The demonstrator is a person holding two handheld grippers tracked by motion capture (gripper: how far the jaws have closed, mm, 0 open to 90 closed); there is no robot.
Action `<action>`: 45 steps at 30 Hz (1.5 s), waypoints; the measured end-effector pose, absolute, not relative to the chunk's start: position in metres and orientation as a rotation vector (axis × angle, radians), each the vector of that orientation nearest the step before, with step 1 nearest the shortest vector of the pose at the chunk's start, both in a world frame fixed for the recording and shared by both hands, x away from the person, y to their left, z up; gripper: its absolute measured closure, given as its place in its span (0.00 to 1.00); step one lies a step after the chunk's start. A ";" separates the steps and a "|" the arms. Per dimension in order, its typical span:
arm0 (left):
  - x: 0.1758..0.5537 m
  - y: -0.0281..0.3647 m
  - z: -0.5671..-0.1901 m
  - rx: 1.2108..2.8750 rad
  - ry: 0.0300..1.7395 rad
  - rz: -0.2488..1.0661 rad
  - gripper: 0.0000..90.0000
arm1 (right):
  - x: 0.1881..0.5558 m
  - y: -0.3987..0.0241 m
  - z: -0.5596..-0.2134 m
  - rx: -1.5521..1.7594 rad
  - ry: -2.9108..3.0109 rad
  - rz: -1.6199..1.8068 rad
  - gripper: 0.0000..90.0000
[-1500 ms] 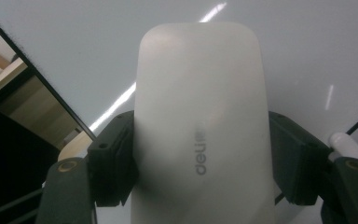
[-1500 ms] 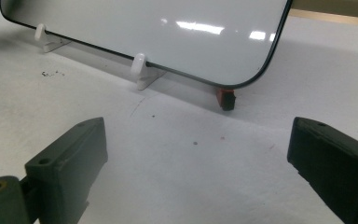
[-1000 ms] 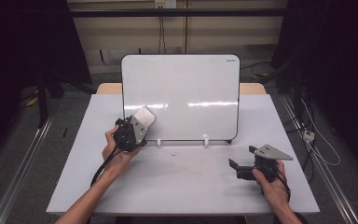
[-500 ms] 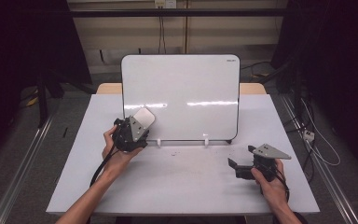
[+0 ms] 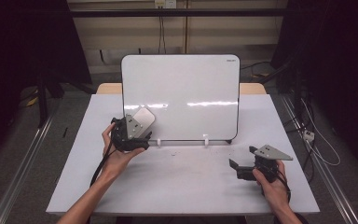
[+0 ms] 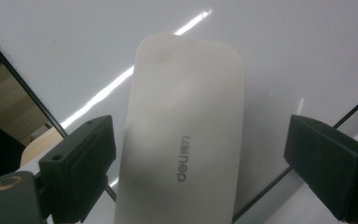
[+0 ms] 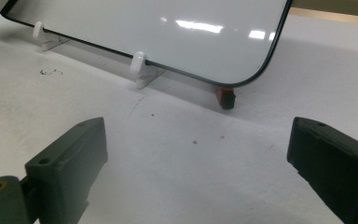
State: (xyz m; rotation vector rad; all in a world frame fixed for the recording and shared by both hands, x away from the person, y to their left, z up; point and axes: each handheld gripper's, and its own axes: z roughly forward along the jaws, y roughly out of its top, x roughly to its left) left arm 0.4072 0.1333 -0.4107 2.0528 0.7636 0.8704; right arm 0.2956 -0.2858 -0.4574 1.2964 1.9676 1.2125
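A white eraser (image 6: 186,130) with grey lettering lies flat against the lower left of the upright whiteboard (image 5: 182,93); the high view shows the eraser (image 5: 143,119) just above my left hand. My left gripper (image 6: 200,154) straddles it, and its jaws have just been opening: the eraser is still between them, with a clear gap on the right side and the left jaw close beside its edge. In the high view the left gripper (image 5: 140,130) is right at the board's bottom left corner. My right gripper (image 5: 241,158) rests on the table at the right, open with nothing between its jaws (image 7: 200,158).
The whiteboard stands on small white clips (image 7: 137,63) and an orange-red foot (image 7: 224,95) on the white table (image 5: 186,186). A few dark specks (image 7: 51,72) mark the surface in front of it. A cable (image 5: 100,165) trails from the left gripper along the forearm.
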 end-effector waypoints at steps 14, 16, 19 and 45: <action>0.393 0.157 -0.397 1.953 0.900 0.675 0.05 | 0.295 -0.286 -0.457 1.305 1.964 1.207 0.05; 0.388 0.162 -0.400 1.963 0.926 0.681 0.06 | 0.295 -0.286 -0.457 1.304 1.963 1.206 0.05; 0.381 0.170 -0.405 1.962 0.947 0.691 0.06 | 0.294 -0.286 -0.457 1.305 1.963 1.204 0.05; 0.325 0.205 -0.423 1.887 1.023 0.698 0.06 | 0.293 -0.290 -0.458 1.340 1.944 1.169 0.06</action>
